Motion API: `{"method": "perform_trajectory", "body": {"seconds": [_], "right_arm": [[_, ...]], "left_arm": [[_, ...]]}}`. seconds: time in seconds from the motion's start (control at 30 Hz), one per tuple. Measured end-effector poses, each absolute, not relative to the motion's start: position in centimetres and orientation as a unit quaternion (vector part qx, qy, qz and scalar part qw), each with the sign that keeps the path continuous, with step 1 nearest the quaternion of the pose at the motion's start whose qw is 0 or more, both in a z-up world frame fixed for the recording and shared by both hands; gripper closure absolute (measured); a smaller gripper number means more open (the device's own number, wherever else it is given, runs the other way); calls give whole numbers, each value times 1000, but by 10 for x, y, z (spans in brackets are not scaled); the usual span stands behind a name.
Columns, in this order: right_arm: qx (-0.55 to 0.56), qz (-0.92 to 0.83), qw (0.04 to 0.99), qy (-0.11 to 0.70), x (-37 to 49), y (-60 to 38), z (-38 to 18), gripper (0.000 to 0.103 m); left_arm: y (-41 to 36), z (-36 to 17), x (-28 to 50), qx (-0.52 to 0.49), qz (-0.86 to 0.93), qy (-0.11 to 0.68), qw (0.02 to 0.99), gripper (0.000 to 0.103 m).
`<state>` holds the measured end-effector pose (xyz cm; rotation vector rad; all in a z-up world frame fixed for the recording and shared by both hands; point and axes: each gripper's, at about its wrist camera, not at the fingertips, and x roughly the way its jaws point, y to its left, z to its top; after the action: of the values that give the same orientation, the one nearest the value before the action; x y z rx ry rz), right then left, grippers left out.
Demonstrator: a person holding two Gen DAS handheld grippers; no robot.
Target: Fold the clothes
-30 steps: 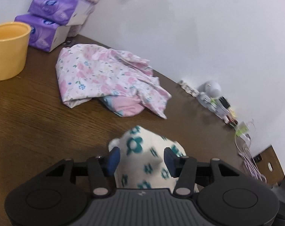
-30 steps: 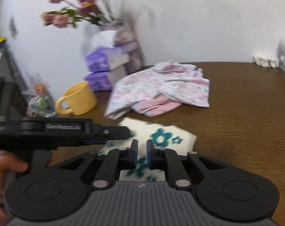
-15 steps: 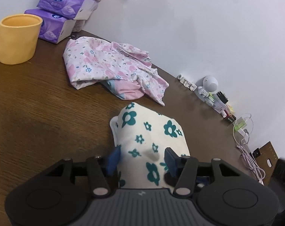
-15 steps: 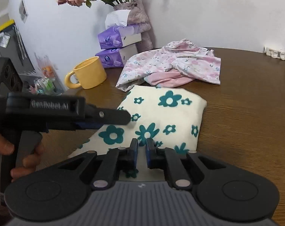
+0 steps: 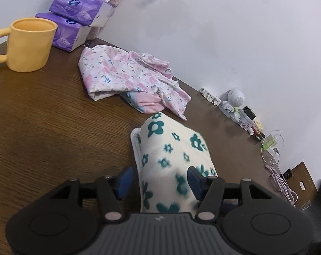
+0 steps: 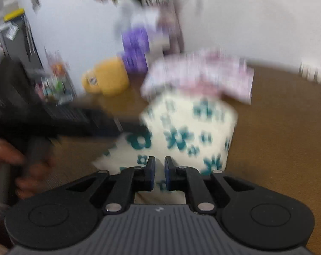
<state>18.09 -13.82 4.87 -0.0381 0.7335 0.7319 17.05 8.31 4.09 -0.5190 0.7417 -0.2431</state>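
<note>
Both grippers sit low over the brown bench [image 5: 43,131]. Left gripper [image 5: 159,179] has its blue fingers [image 5: 124,178] spread wide, one on each side of the cream cloth with teal flowers [image 5: 173,148], and they are not squeezing it. Right gripper [image 6: 159,174] has its fingers nearly shut with a thin bit of the same cloth [image 6: 188,127] between them, so it is pinching the near edge; that view is very blurry. A hand [image 6: 9,165] holds the black handle of the left gripper. The cream cloth lies folded in the middle of the bench. Just past it, toward the far edge by the wall, lies a crumpled pink flowery cloth [image 5: 126,76]. A yellow mug [image 5: 27,43] stands near the far left corner, next to two purple tissue packs [image 5: 75,17]. Small bits and a cable [image 5: 277,170] lie along the far edge.
</note>
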Motion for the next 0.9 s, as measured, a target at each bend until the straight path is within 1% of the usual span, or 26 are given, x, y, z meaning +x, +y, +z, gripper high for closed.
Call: {"method": "perform_trajectory", "body": {"seconds": [0.17,0.2,0.23,0.27,0.3,0.37,0.43,0.53,0.6,0.63,0.67,0.7,0.77,0.8,0.83,0.87,0.9], "right_arm": [[12,365,874,322,177,-153,65,92],[19,354,882,309,179,-160,70,84],[26,344,890,297,181,-168,76,70],[41,327,894,304,194,-173,74,63],[56,309,897,311,207,-178,71,61],[87,274,901,324,233,-188,66,61],[142,261,883,363,260,-195,51,61],[200,256,858,398,281,-196,31,61],[221,252,851,405,283,-197,23,62],[235,251,847,406,283,-198,20,73],[248,251,842,407,283,-198,16,81],[245,251,845,404,281,-195,15,86],[240,250,849,398,277,-190,13,87],[237,252,850,398,277,-188,14,86],[242,251,849,397,276,-191,15,84],[247,250,848,396,275,-195,16,82],[253,249,847,395,273,-198,17,79]], "left_arm": [[80,49,177,-234,-119,351,899,44],[80,51,179,-230,-120,349,900,42],[79,53,181,-227,-120,348,902,42],[78,54,183,-223,-120,346,904,42],[77,56,189,-216,-120,347,905,42],[74,57,206,-216,-117,352,903,42],[72,55,221,-221,-112,358,900,42],[71,48,235,-240,-105,365,893,44],[70,43,238,-244,-110,367,891,53],[70,40,239,-245,-110,367,891,57],[70,38,240,-247,-108,367,890,61],[71,37,240,-249,-108,367,890,65],[72,34,241,-251,-107,369,889,65],[73,35,240,-252,-106,368,889,61],[73,36,237,-252,-103,366,890,57],[74,38,235,-251,-100,366,891,46],[74,39,232,-252,-97,363,892,40]]}}
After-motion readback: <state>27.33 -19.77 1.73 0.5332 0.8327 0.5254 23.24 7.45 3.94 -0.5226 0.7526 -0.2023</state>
